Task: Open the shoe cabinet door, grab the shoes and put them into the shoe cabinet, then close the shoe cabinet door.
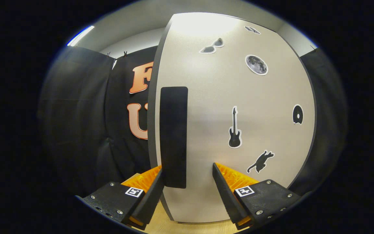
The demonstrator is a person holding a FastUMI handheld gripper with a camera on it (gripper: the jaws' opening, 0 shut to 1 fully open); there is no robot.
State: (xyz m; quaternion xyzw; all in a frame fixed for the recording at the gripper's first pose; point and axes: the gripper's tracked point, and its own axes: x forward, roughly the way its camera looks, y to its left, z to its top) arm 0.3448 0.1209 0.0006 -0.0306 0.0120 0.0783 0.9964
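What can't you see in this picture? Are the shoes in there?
Gripper view:
- Inside of the pale grey shoe cabinet door with stickers: hidden behind the door itself.
- Shoes: none to be made out, so their place is unknown.
- Claw: open around the tall black handle strip; whether either finger touches it is unclear.
- Small top sticker: too distorted to identify.

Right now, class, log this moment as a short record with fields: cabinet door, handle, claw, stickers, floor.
cabinet door: pale grey shoe cabinet door, its dark left edge facing the camera; whether it is open or shut cannot be told
handle: tall black handle near the door's left edge
claw: claw open, handle's lower end between the fingers, left finger close beside it, right finger apart
stickers: guitar sticker, moon sticker, cat sticker
floor: light wood floor below the door
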